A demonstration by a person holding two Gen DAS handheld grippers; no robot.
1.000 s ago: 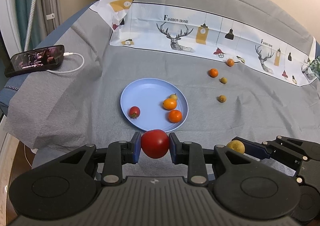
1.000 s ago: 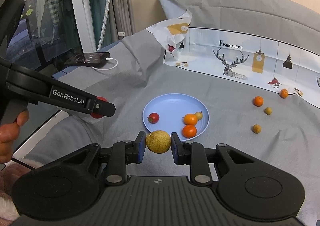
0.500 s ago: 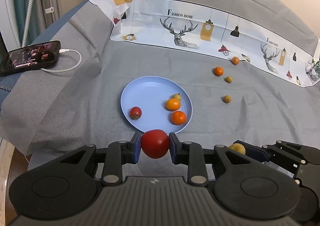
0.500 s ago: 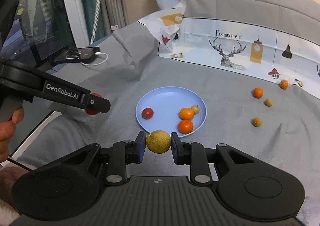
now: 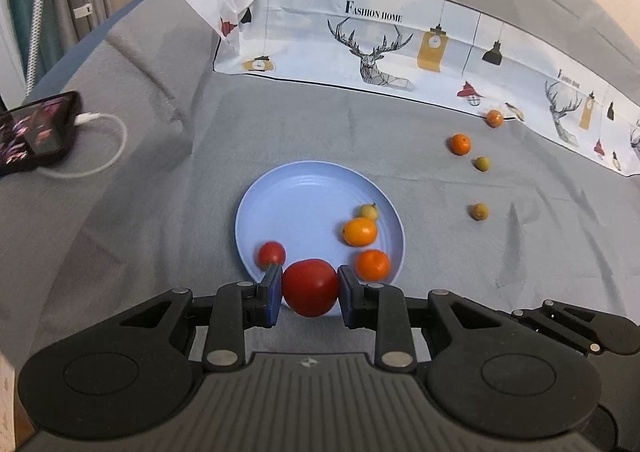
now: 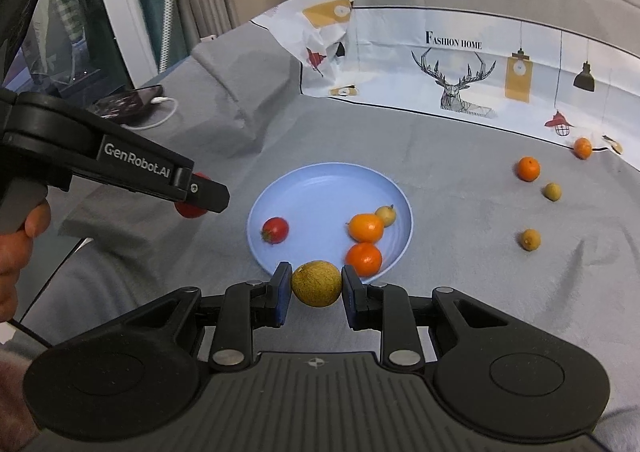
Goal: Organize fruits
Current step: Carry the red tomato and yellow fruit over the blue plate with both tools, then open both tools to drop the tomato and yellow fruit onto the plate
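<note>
Left hand-held gripper (image 5: 310,287): pads closed on a large red tomato (image 5: 310,286), at the near rim of the blue plate (image 5: 304,188), lower centre of frame. Right hand-held gripper (image 6: 316,284): pads closed on a yellow-green round fruit (image 6: 317,283), likewise at the plate's near rim. Plate contents: small tomato (image 5: 271,253) at left edge; two orange fruits and one pale one crowd the right edge; the centre is bare. Four loose fruits (image 5: 479,211) lie at right on the grey cloth-covered surface (image 5: 160,192). Phone (image 5: 38,131): far left edge.
</note>
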